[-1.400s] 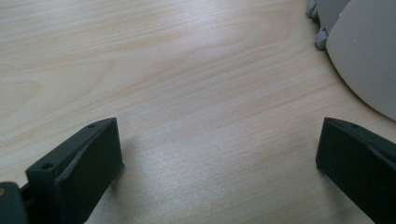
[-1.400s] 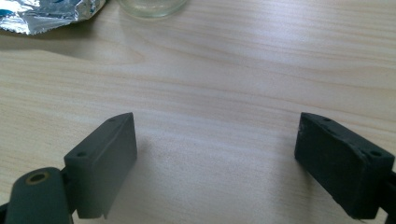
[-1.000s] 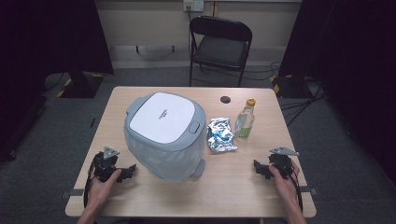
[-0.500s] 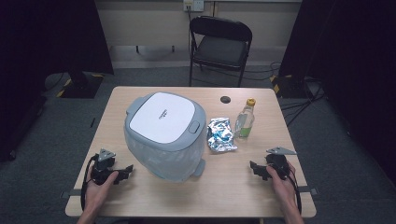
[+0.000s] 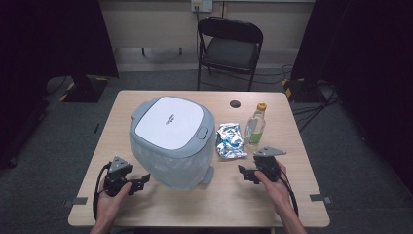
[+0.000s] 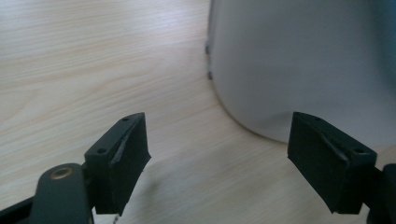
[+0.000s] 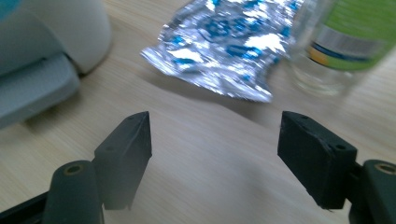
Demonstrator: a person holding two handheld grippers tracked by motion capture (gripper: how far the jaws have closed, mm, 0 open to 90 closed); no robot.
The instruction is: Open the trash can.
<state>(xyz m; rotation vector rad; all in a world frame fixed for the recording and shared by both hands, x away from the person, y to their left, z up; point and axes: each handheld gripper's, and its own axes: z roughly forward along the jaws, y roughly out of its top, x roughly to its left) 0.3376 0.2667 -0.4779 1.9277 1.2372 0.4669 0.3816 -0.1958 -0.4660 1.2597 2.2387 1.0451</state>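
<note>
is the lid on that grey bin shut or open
Shut. In the high view the white-panelled lid lies flat and flush across the top of the bin, with no gap at its rim.

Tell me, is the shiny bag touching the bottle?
Cannot tell. In the right gripper view the foil bag reaches the bottle, overlapping its edge; no gap or contact shows plainly.

Recording studio or lab set-up, not a home. Black curtains (image 5: 48, 39) hang on both sides; grey carpet floor (image 5: 63, 146). Lone wooden table (image 5: 272, 195) with tape marks (image 5: 74, 201) beside its corners. Black folding chair (image 5: 229, 48) behind it, cables (image 5: 311, 105) trailing on the floor, wall socket (image 5: 202, 5) above.
</note>
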